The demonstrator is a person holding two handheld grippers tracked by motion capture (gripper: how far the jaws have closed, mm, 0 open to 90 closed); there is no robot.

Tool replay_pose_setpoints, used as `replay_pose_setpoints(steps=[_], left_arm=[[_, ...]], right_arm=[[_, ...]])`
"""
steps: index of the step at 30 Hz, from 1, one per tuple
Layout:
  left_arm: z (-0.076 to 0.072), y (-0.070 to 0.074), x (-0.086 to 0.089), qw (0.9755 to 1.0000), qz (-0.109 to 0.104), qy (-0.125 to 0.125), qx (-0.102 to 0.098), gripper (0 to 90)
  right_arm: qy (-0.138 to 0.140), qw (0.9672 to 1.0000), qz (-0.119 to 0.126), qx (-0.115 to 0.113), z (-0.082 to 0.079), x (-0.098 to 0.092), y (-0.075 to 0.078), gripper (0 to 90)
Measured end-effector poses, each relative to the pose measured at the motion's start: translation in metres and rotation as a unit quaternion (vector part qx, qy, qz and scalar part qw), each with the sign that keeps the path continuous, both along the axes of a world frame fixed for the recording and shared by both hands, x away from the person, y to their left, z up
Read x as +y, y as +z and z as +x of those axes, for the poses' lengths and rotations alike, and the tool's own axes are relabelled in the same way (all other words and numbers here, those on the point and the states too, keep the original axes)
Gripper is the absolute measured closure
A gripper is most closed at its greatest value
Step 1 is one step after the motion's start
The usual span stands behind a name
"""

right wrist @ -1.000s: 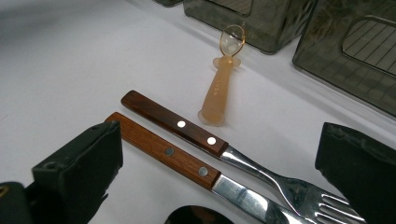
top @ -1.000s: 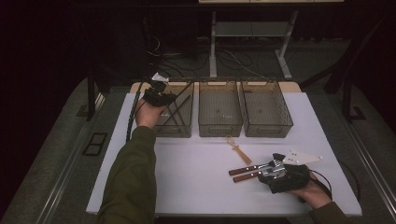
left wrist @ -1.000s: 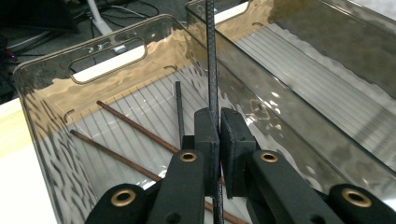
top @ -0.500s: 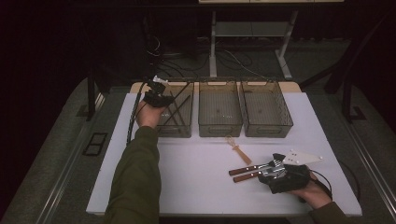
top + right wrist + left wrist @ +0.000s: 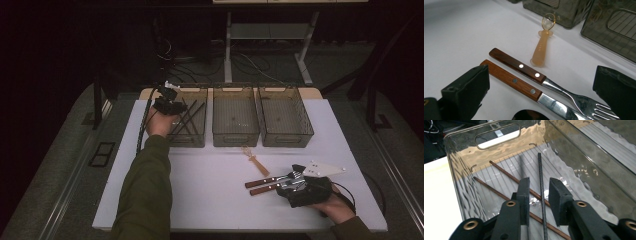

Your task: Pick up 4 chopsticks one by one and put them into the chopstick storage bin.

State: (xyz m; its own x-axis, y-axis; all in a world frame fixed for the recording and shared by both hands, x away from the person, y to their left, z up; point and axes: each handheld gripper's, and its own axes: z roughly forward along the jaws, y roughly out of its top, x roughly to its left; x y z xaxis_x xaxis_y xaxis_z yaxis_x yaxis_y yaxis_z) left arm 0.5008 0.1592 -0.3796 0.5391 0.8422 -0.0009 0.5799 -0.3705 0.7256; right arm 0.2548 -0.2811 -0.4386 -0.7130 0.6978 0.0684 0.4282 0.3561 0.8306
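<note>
My left gripper [image 5: 169,105] [image 5: 539,185] hangs over the left clear bin [image 5: 189,142]. Its jaws have just been opening. A thin black chopstick [image 5: 540,170] runs through the gap between them without touching either pad. Two brown chopsticks [image 5: 506,173] lie crossed on the bin's ribbed floor [image 5: 571,185]. My right gripper [image 5: 296,181] [image 5: 544,75] rests open at the table's front right. A wooden-handled fork [image 5: 517,65] and knife [image 5: 511,80] lie side by side between its wide-spread jaws.
A translucent orange spoon [image 5: 255,161] [image 5: 543,47] lies on the white table [image 5: 200,200] in front of the middle bin [image 5: 235,117]. A third bin [image 5: 285,117] stands at the right. A dark rounded object [image 5: 529,115] shows at the bottom edge of the right gripper view.
The left hand has shifted only slightly over the left bin. The right hand and the cutlery have kept still.
</note>
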Motion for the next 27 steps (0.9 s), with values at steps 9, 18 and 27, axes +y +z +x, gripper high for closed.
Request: replay_pose_setpoints(steps=[9, 18, 27], left_arm=[[-0.007, 0.010, 0.000, 0.9997, -0.013, -0.016, -0.010, 53.6], [-0.021, 0.025, -0.002, 0.9979, -0.030, -0.056, -0.010, 42.2], [-0.046, 0.032, -0.006, 0.9948, -0.045, -0.090, -0.015, 34.7]], right_arm=[[-0.001, 1.0000, -0.001, 0.000, 0.000, 0.000, 0.000, 1.0], [-0.003, 1.0000, 0.006, 0.002, 0.002, 0.000, 0.001, 1.0], [-0.005, 0.9999, 0.013, 0.009, 0.003, -0.001, 0.001, 1.0]])
